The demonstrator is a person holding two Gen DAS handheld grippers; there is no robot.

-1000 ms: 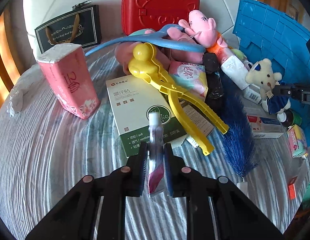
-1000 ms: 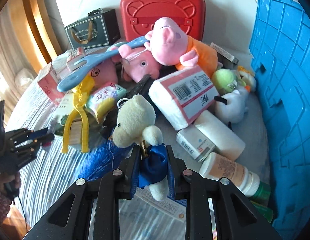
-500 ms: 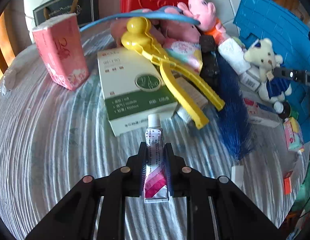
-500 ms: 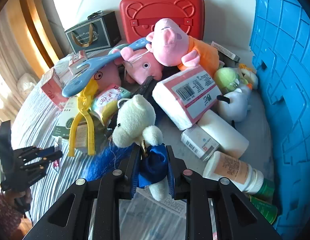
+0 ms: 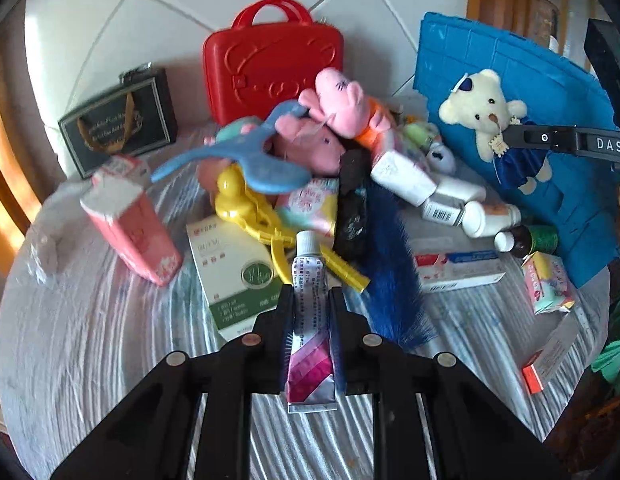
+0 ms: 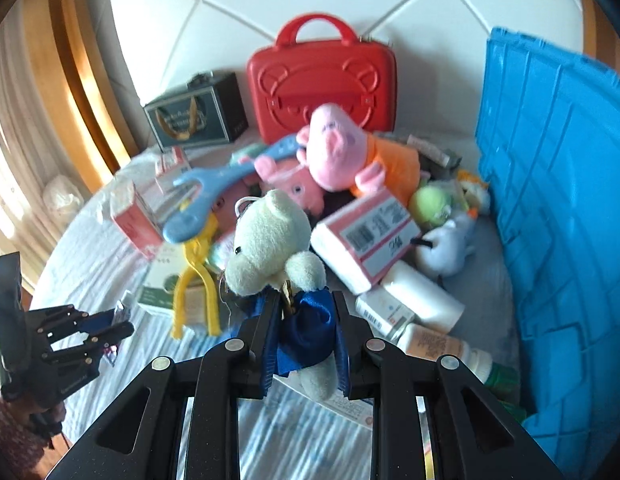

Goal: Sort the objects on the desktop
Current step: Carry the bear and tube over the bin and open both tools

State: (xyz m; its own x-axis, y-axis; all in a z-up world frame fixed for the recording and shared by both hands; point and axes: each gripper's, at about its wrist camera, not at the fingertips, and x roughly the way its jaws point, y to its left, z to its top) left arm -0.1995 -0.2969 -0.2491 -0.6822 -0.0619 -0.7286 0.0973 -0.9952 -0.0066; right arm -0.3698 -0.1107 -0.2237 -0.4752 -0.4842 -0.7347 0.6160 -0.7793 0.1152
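Note:
My left gripper (image 5: 310,312) is shut on a small tube (image 5: 308,320) with a white cap and pink striped end, held above the striped tablecloth (image 5: 90,340). My right gripper (image 6: 302,320) is shut on the blue dress of a cream teddy bear (image 6: 270,252), lifted above the pile. In the left wrist view that teddy bear (image 5: 485,108) hangs from the right gripper (image 5: 521,138) in front of the blue crate (image 5: 509,68). The left gripper (image 6: 106,330) shows at the lower left of the right wrist view.
A heap covers the table's middle: pink pig plushies (image 5: 337,100), a blue hanger (image 5: 246,156), yellow tongs (image 5: 262,216), a green-and-white box (image 5: 234,268), a pink tissue pack (image 5: 130,220), a blue feather duster (image 5: 389,280), bottles (image 5: 485,216). A red case (image 5: 274,60) and dark gift box (image 5: 118,128) stand behind.
Both grippers have risen with their loads. The tube has come up off the table in front of the green-and-white box; the teddy now hangs higher, against the blue crate.

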